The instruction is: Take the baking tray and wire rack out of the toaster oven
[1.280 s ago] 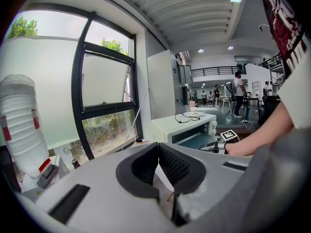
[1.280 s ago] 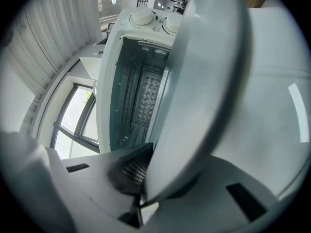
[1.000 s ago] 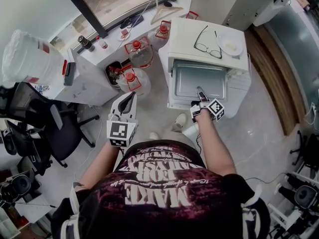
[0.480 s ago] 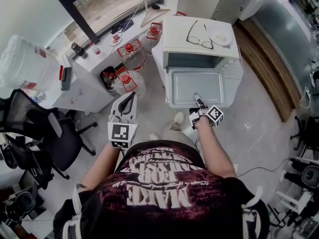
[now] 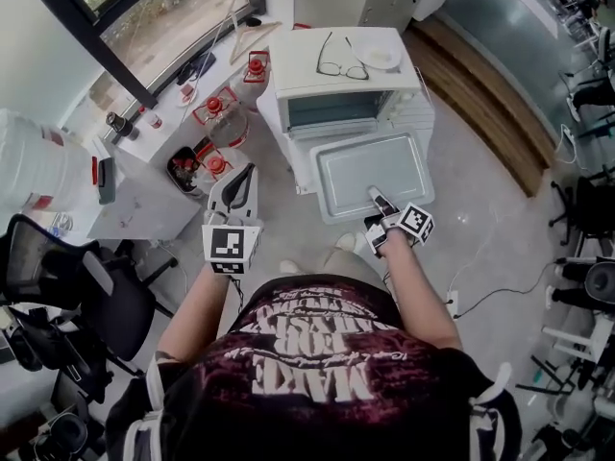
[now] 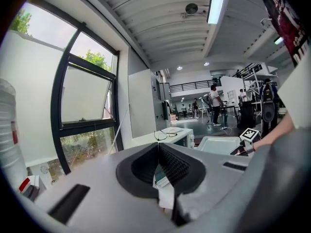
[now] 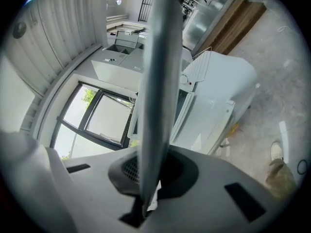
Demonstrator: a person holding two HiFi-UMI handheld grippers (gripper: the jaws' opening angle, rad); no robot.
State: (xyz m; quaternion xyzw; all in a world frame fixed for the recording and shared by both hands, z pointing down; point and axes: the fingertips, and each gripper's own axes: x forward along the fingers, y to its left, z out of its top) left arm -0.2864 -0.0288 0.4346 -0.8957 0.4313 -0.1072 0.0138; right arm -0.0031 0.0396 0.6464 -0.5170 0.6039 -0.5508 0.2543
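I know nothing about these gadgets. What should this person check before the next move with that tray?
1. Grip: the right gripper is shut on the near rim of the baking tray: ok.
2. Tray clear of the toaster oven: it seems to sit in front of the opening: ok.
3. Spare hand: the left gripper has its jaws together with nothing between them: ok.
4. Whether the wire rack is inside the oven: cannot tell.
5. The glasses and plate on the oven's top sit apart from the tray: ok.
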